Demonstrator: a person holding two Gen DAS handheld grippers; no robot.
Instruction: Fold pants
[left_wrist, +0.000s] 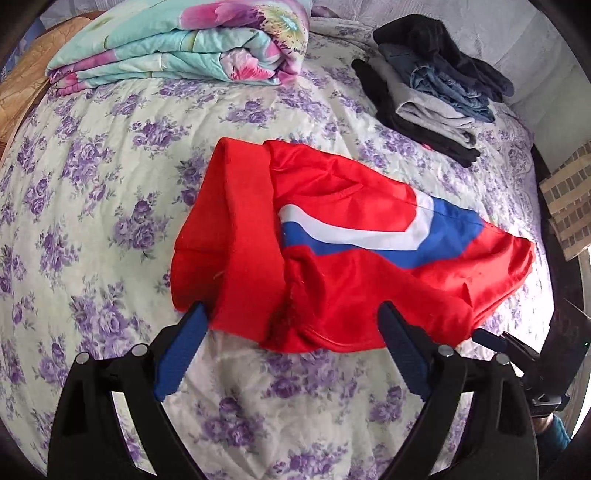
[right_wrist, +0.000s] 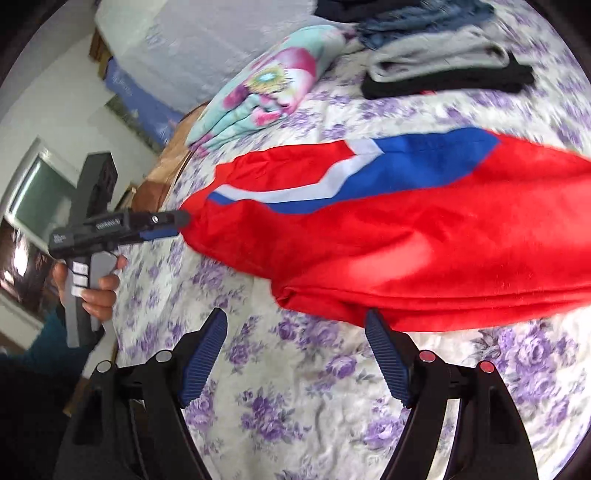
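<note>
The red pants (left_wrist: 351, 258) lie folded on the bed (left_wrist: 110, 184). The left gripper (left_wrist: 291, 350) and right gripper (right_wrist: 295, 354) have let go, jaws spread; stacking seems left.

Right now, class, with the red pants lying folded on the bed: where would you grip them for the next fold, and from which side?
Grip the red pants at the near hem edge, where the fabric lies in a loose doubled lip off the bedspread. Come from the near side, low. The open left tool already straddles that edge.

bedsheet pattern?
Pale bedsheet with purple floral print; clearest in the left wrist view.
</note>
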